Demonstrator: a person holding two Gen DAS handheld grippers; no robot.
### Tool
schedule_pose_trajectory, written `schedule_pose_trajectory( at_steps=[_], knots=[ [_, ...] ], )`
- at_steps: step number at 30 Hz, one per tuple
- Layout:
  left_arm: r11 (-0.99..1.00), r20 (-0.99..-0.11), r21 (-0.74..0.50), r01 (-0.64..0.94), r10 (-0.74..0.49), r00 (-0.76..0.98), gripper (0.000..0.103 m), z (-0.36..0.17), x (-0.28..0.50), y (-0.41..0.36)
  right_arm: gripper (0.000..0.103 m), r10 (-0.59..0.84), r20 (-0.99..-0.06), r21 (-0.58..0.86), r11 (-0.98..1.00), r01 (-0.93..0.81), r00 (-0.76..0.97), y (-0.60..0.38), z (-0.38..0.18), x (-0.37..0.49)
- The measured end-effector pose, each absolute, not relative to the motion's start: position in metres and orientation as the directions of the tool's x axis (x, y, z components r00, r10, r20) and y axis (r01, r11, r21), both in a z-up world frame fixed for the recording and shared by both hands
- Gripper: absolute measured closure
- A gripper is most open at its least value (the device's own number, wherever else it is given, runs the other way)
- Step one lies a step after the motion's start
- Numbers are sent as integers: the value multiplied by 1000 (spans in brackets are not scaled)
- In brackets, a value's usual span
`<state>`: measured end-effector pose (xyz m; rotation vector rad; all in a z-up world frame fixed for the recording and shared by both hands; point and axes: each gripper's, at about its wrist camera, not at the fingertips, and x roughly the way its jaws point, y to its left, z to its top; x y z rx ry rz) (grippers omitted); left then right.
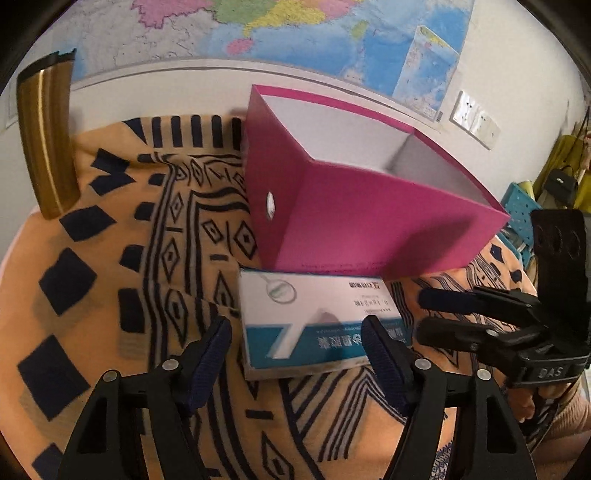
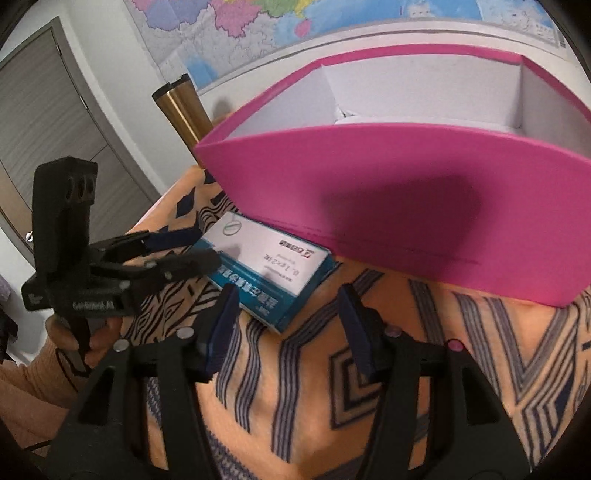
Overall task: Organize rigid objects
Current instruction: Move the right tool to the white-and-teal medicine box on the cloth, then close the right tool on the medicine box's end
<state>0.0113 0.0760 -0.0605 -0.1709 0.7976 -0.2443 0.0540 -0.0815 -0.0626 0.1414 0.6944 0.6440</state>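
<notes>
The left claw [image 1: 295, 338] is held open, its two blue-padded fingers [image 1: 210, 354] standing on either side of the near end of a white and teal carton [image 1: 314, 321]. The pads are not pressed against it; a gap is seen at each side. The carton lies flat on a patterned orange cloth [image 1: 110, 258], and its far edge is set against the foot of an open pink box [image 1: 369, 221]. Inside that box, white walls are seen, split into compartments.

The right claw [image 2: 288, 325] is also open, with nothing between its fingers. From its own view the carton [image 2: 269, 273] is placed just ahead and to the left of its tips, while the pink box [image 2: 424, 206] rises directly beyond. In the left view the right claw [image 1: 428, 317] is seen just beside the carton's right end.

A gold flask [image 1: 46, 136] stands well apart at the cloth's far left edge, before a wall map [image 1: 258, 29].
</notes>
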Motion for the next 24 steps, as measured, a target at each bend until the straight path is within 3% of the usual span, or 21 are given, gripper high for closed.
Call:
schedule_pose_trajectory(
  at_steps=[24],
  knots=[
    [918, -678, -312, 246, -397, 619, 33, -65, -15, 48, 53, 576, -593, 328, 811, -484, 563, -93, -71, 39]
  ],
)
